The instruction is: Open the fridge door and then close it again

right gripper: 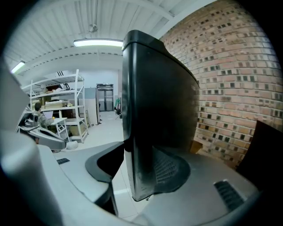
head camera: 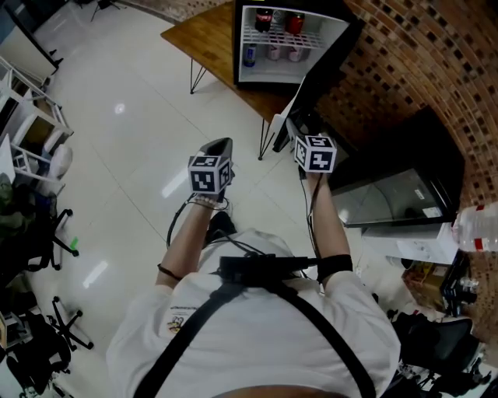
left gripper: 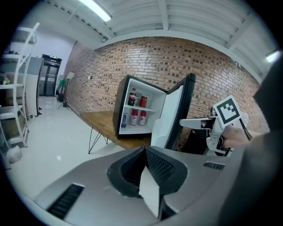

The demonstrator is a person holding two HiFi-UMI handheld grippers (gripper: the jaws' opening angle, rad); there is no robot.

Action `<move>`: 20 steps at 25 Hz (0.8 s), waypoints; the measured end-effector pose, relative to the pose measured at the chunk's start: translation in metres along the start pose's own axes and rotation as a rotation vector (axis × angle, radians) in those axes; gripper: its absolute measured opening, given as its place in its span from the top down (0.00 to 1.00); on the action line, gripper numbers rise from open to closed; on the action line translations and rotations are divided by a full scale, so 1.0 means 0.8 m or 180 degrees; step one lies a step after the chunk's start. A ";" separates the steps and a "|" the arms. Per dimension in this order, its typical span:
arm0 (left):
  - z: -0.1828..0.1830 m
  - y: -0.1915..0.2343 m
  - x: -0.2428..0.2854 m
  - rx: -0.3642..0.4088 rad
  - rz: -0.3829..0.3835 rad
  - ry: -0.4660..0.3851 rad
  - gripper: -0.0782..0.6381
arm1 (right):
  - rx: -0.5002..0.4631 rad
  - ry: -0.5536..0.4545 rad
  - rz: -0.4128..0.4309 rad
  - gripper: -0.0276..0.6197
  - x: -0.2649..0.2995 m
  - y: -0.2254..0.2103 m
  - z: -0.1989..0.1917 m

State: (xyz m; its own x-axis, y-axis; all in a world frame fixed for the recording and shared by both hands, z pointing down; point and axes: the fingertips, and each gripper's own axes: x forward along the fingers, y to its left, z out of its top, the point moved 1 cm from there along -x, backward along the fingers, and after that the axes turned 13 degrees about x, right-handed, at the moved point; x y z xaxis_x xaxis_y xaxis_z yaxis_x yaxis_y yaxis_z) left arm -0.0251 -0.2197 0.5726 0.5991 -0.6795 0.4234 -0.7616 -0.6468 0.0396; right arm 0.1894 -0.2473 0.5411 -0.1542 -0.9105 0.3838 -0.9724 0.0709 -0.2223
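Observation:
A small black fridge [head camera: 289,40] stands open on a wooden table [head camera: 208,37], with bottles and cans [head camera: 274,23] on its shelves. Its door [head camera: 313,84] is swung out towards me. My right gripper [head camera: 291,129] is at the door's free edge. In the right gripper view the dark door [right gripper: 154,106] stands between the jaws of that gripper [right gripper: 138,173], with a gap on the left side, so the jaws are open. My left gripper [head camera: 220,144] hangs in the air left of the door, shut and empty [left gripper: 147,152]. The left gripper view shows the fridge [left gripper: 136,110] and the right gripper [left gripper: 188,123] at the door [left gripper: 177,115].
A brick wall [head camera: 405,62] runs behind the fridge. A low black cabinet with a glass top [head camera: 401,190] stands to the right, with a water bottle [head camera: 476,225] beside it. Office chairs [head camera: 35,233] are on the left, and white shelving [right gripper: 57,103] across the room.

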 end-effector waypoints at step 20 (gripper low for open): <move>0.076 0.177 0.061 -0.0006 0.0161 -0.0121 0.89 | 0.0460 -0.0073 -0.0675 0.61 0.194 0.106 0.064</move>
State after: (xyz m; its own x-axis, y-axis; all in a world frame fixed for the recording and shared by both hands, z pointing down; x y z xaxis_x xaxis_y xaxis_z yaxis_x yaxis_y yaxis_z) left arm -0.0886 -0.3654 0.5442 0.5688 -0.7240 0.3903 -0.7916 -0.6107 0.0207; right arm 0.0920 -0.4035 0.5356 0.0562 -0.9079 0.4153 -0.9471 -0.1801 -0.2656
